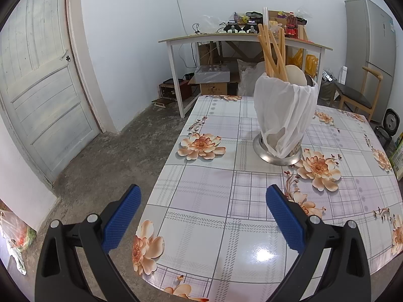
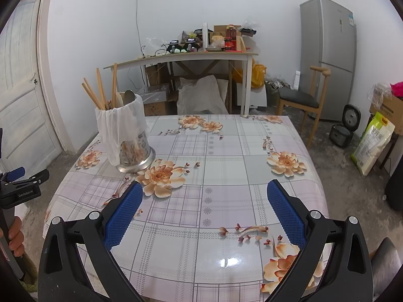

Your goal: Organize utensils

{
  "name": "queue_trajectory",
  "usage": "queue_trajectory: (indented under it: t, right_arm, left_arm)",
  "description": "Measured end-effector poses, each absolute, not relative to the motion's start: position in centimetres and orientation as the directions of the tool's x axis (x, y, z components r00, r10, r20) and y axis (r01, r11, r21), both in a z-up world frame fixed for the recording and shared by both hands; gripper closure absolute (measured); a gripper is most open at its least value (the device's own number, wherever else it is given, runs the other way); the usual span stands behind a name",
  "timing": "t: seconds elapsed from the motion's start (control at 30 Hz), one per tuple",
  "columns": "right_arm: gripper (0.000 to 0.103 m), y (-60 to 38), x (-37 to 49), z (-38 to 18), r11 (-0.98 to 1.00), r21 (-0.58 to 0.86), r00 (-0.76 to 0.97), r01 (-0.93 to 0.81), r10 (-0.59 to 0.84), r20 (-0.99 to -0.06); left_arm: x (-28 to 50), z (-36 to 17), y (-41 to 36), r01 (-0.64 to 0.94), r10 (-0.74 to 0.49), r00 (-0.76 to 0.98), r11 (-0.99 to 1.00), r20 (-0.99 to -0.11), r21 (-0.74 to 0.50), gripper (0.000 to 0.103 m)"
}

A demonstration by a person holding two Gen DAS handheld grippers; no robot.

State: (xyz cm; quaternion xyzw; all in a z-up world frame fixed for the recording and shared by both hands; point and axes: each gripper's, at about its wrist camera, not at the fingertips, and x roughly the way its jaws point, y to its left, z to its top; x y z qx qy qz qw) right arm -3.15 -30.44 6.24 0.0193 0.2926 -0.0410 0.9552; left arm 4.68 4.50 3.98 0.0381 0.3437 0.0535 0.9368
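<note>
A metal utensil holder (image 1: 277,154) with a white plastic bag (image 1: 284,105) draped over its rim stands on the floral table. Wooden chopsticks (image 1: 272,50) and a pale spoon (image 1: 296,74) stick up out of it. In the right wrist view the holder (image 2: 136,151) stands at the table's left, with chopsticks (image 2: 100,93) and spoons (image 2: 126,98) in it. My left gripper (image 1: 202,201) is open and empty, near the table's left front corner. My right gripper (image 2: 202,198) is open and empty above the table's front. The left gripper also shows at the left edge of the right wrist view (image 2: 20,183).
The table has a glossy floral cloth (image 2: 221,176). Behind it are a cluttered white desk (image 2: 191,58), a wooden chair (image 2: 302,100), a fridge (image 2: 327,50), a rice cooker (image 2: 343,128) and a rice sack (image 2: 372,143) on the floor. A door (image 1: 42,88) is at the left.
</note>
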Motion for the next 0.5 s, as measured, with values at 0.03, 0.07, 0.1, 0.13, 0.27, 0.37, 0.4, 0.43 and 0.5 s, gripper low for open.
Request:
queue_trajectory:
  t: [0.03,0.07,0.1,0.13,0.27,0.37,0.4,0.43,0.5]
  right_arm:
    - [0.008,-30.49,-3.18,6.26,0.996,0.013,0.825,0.089,-0.067,-0.561]
    - [0.008,-30.36,-3.07,6.26,0.996,0.012,0.825,0.089,-0.067,-0.561]
    - [0.008,-30.45,-3.16,6.26,0.996,0.012,0.825,0.089,-0.067,-0.561]
    - [0.008,-30.41,-3.11,6.25,0.996,0.013,0.826,0.089,-0.067,-0.56]
    - [0.008,-30.45,-3.1,6.21,0.996,0.013,0.825,0.09,-0.067,-0.561]
    - [0.008,-30.45,-3.08,6.18,0.996,0.013,0.825,0.09,-0.067,-0.561]
    - [0.008,-30.31,-2.94,6.17,0.996,0.013,0.825,0.09,-0.067,-0.561]
    - [0.008,-30.43,-3.05,6.16,0.996,0.013,0.825,0.09,-0.067,-0.56]
    - [0.008,-30.42,-3.02,6.16,0.996,0.015,0.825,0.09,-0.066,-0.561]
  left_arm:
    - [4.69,3.95,4.65,-0.074,0.127,0.758,0.991,-0.64,0.108,0.006]
    - [4.69,3.95,4.69,-0.075,0.127,0.757,0.991,-0.641,0.108,0.006]
    - [4.76,3.92,4.82,-0.074,0.126,0.757,0.991,-0.641,0.107,0.006]
    - [4.77,3.92,4.85,-0.074,0.126,0.757,0.991,-0.642,0.108,0.006]
    - [4.8,3.91,4.84,-0.073,0.126,0.757,0.991,-0.641,0.108,0.006]
    - [4.83,3.86,4.92,-0.07,0.124,0.757,0.991,-0.642,0.11,0.006]
    - [4.85,3.86,4.96,-0.069,0.123,0.757,0.992,-0.641,0.11,0.006]
    - [4.85,3.87,4.98,-0.068,0.123,0.757,0.992,-0.641,0.11,0.006]
    - [4.88,3.88,5.01,-0.068,0.123,0.758,0.992,-0.641,0.11,0.006]
